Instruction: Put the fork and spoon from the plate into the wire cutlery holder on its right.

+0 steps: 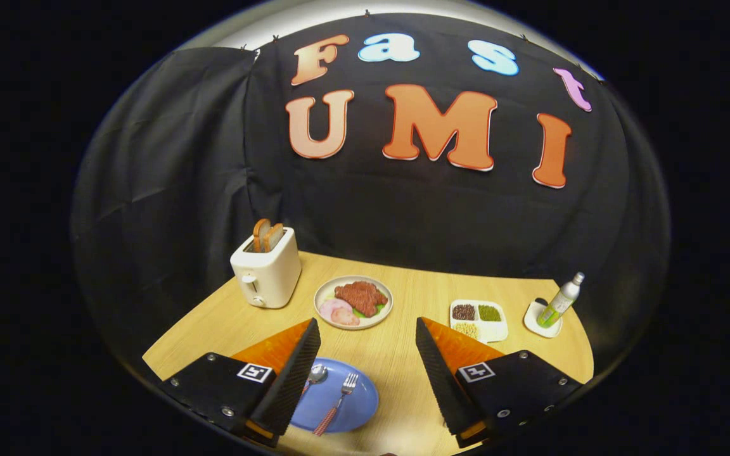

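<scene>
Tongs (pixel 368 335) spread wide, holding nothing, fork (pixel 338 401) between fingers on plate (pixel 358 405)

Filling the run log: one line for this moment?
gripper: open, holding nothing | fork, spoon: on blue plate, between fingers | transfer: not begun

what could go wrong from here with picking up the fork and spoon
1. The fork and spoon lie close together on the blue plate, so closing on one may nudge or drag the other.
2. The spoon sits partly hidden behind one finger of the open gripper, so lowering may knock it before the fingers straddle it.
3. Both lie flat, so the fingertips may scrape or shift the plate.
</scene>
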Available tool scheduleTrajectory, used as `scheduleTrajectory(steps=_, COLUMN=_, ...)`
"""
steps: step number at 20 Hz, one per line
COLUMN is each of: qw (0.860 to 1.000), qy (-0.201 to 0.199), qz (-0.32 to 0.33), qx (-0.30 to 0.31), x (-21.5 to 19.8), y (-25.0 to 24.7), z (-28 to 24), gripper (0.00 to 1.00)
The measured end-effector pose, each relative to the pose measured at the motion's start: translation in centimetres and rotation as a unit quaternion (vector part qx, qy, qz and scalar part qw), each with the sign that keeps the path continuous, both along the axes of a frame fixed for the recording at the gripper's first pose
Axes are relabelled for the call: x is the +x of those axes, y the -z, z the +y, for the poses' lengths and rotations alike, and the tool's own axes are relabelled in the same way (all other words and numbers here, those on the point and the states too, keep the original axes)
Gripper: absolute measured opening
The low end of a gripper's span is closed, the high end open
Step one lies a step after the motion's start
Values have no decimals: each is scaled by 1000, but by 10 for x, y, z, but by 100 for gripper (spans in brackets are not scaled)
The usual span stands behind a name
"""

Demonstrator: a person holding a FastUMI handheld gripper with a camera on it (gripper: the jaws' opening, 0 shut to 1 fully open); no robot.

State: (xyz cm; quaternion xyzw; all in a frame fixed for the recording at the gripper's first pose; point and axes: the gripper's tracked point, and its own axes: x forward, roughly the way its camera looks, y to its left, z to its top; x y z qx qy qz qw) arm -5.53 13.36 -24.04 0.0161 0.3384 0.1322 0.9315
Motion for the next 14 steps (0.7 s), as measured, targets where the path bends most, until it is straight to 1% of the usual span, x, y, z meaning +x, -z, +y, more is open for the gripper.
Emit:
scheduleTrajectory(steps=2, qw=999, qy=-17, qz=46, qx=-11, x=-16, y=28, z=8, gripper=91)
scheduleTrajectory(steps=4, qw=997, qy=-27, qz=72, qx=-17, x=-28, y=49, z=17, gripper=91)
scheduleTrajectory(steps=6, qw=994, qy=-37, qz=98, qx=-29, x=-45, y=70, z=25, gripper=89)
scheduleTrajectory(steps=12, qw=985, qy=-35, qz=158, qx=-54, x=-85, y=121, z=40, gripper=89)
scheduleTrajectory(steps=13, qw=983, qy=-33, qz=172, qx=-52, x=-93, y=130, z=43, gripper=85)
scheduleTrajectory(steps=14, qw=981, qy=-29, qz=184, qx=-51, x=-100, y=138, z=45, gripper=84)
